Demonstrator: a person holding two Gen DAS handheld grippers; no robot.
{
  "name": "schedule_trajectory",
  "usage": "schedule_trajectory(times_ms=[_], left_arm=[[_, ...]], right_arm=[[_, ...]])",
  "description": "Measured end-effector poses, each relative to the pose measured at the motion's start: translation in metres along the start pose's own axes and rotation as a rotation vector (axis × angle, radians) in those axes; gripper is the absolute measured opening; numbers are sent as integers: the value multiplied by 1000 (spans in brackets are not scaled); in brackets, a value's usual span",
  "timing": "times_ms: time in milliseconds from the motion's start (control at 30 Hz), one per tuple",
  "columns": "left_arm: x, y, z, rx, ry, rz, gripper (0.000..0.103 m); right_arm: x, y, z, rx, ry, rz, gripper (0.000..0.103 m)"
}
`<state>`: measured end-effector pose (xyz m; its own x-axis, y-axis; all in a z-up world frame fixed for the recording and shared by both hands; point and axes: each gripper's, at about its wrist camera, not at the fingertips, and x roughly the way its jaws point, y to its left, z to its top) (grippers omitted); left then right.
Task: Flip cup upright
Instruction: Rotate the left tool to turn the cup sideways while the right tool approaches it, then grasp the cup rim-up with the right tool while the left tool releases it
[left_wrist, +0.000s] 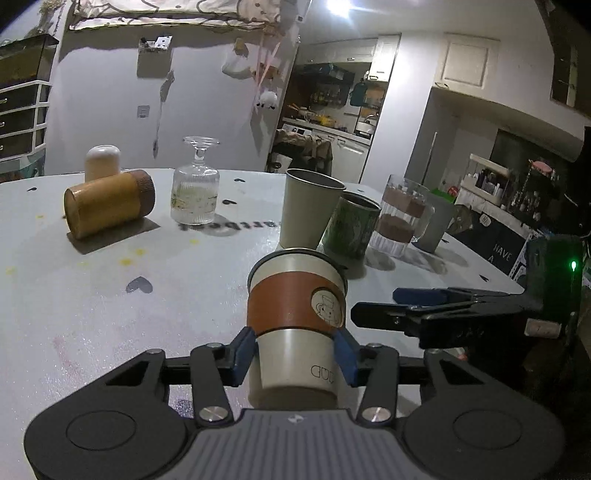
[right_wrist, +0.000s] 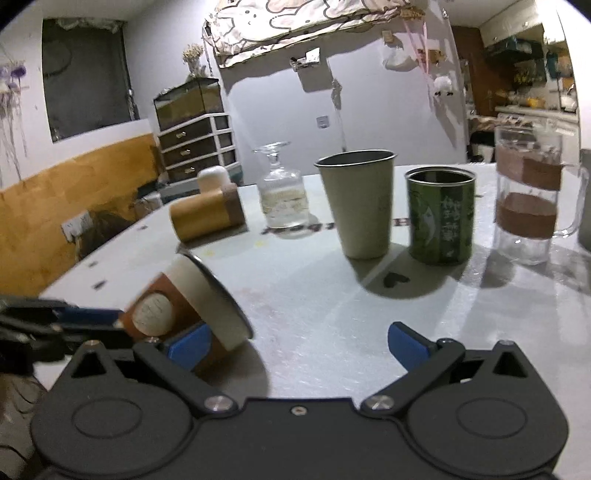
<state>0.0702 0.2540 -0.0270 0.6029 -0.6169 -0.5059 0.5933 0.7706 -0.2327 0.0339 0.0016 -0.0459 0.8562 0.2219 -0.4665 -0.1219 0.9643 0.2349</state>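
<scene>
Left gripper (left_wrist: 295, 356): blue pads (left_wrist: 244, 350) closed on cup (left_wrist: 295, 314), one each side, seated on the pale wall just under the brown sleeve (left_wrist: 291, 304). Cup clamped, tilted, rim pointing forward and away from the wrist; lower edge of the rim close to the table (left_wrist: 92, 295), contact not resolvable. Not yet upright.

Handling, judged: rigid wall, likely light and empty. Glazed-looking pale wall probably slick under the pads; sleeve probably grippier. Better hold on the sleeve mid-body, opposite sides. Metal-looking rim could slide on the tabletop during rotation.

Right gripper (right_wrist: 297, 343): fingers spread wide, nothing between them. Left pad (right_wrist: 190, 345) overlaps cup (right_wrist: 192, 299) in view; touching or merely in front, undetermined.

Pose: left gripper low, near level with the table, pointing across it. Right gripper just beside it, aimed at tumbler (right_wrist: 356, 203) and green tin (right_wrist: 439, 214), both well apart from the cup.
</scene>
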Motion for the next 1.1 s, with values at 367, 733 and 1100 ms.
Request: schedule_trajectory(times_ms=[367,733,1100], left_arm=[[-3,0,-8,-11,-19,1,48],[-11,0,-20,-26,-65,6,49],[-7,1,-22,-42,-69,-20,51]], right_arm=[[42,-15,12,417,202,269,103],[68,5,13,558,317,398,95],[71,10,28,462,268,333,81]])
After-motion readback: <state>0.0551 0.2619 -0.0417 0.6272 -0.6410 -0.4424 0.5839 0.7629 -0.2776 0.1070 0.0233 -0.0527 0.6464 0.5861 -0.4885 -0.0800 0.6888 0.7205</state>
